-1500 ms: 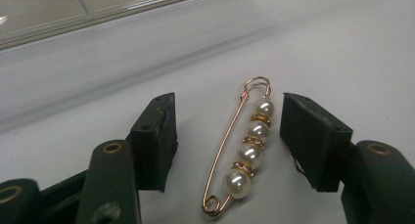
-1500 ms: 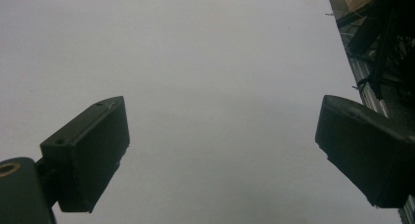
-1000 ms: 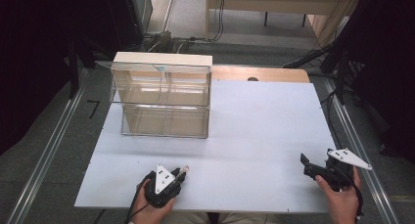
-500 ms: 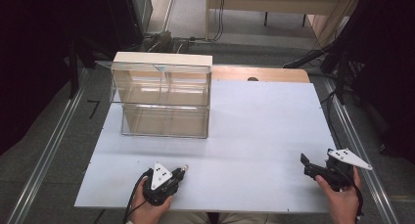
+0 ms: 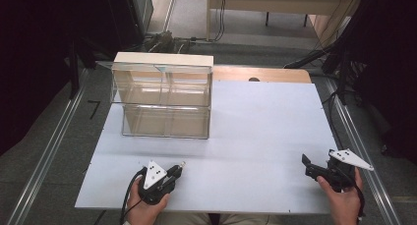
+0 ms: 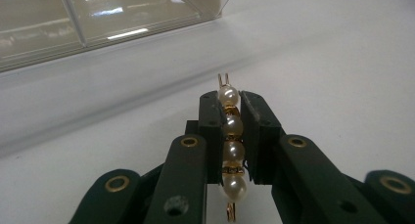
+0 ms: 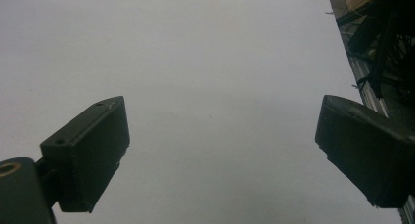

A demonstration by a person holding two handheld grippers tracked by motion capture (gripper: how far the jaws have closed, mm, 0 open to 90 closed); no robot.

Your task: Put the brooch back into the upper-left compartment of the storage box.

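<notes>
My left gripper (image 5: pixel 175 170) rests low over the near left part of the white table (image 5: pixel 265 122), held by a hand. It is shut on a gold pin strung with pearls (image 6: pixel 230 136), which stands lengthwise between the jaws of the left gripper (image 6: pixel 229 104). The pin's two gold prongs stick out past the tips. My right gripper (image 5: pixel 309 165) sits at the near right, and the right gripper (image 7: pixel 222 136) stands wide open over bare table. A clear acrylic box (image 5: pixel 162 99) with compartments stands at the far left, well ahead of the left gripper.
The box's clear front wall (image 6: pixel 98 18) crosses the top of the left gripper view. A wooden strip (image 5: pixel 260 75) borders the table's far edge. Metal rails (image 5: pixel 354 136) run along both sides, with cables and dark equipment beyond.
The left gripper has shifted slightly left with the pearl pin still held. The right gripper has not moved.
</notes>
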